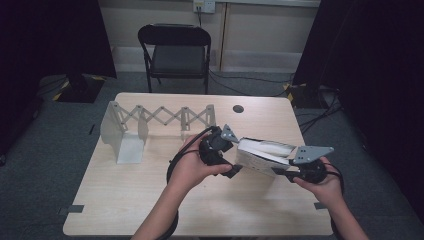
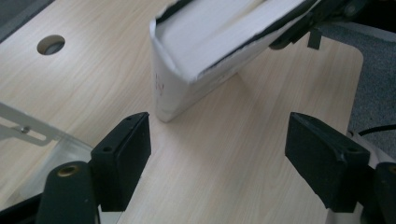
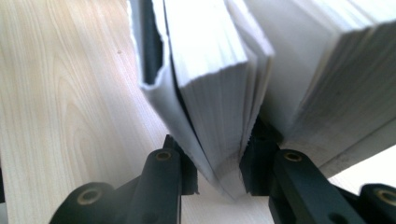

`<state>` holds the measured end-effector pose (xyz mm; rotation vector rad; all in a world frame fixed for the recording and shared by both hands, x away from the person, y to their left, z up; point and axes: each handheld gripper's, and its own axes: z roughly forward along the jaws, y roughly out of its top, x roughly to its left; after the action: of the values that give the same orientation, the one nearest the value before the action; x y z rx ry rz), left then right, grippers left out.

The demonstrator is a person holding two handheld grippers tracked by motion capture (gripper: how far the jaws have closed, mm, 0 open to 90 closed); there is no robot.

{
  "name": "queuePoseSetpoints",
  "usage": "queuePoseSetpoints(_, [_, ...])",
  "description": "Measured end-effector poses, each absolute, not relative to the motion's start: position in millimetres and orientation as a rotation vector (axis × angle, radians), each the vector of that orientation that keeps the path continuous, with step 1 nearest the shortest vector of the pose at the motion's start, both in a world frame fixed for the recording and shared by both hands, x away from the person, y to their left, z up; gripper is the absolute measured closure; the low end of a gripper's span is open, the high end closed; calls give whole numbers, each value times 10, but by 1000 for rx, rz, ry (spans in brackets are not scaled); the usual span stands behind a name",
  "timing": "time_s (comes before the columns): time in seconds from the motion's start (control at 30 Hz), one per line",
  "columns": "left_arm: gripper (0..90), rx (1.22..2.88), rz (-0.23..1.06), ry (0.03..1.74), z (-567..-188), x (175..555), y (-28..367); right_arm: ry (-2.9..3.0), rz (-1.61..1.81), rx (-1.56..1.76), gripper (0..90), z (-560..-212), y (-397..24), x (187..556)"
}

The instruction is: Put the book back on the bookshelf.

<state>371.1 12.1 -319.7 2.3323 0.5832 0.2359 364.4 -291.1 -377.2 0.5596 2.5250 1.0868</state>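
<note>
My right gripper (image 3: 219, 179) pinches a white book (image 1: 262, 155), pages fanned, one corner on the table (image 1: 150, 200); my left gripper (image 2: 217, 140), jaws spread, sits just left of it.

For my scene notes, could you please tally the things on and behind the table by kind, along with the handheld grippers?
Books: 1, the white book, clamped by the right gripper
Expandable racks: 1, the white rack
Grippers: 2, with the left gripper open
Chairs: 1, the black chair
Total: 5
</note>
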Motion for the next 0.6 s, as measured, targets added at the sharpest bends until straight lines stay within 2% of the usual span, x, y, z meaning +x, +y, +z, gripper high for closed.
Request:
queuePoseSetpoints(0.27, [234,2317,174,618,-3536,3701,268,2548,1111,544,754,-3689,-2891,3642])
queuePoseSetpoints(0.6, [240,2322,114,626,-3866,3655,345,2566,1115,568,757,-3666,-2907,3641])
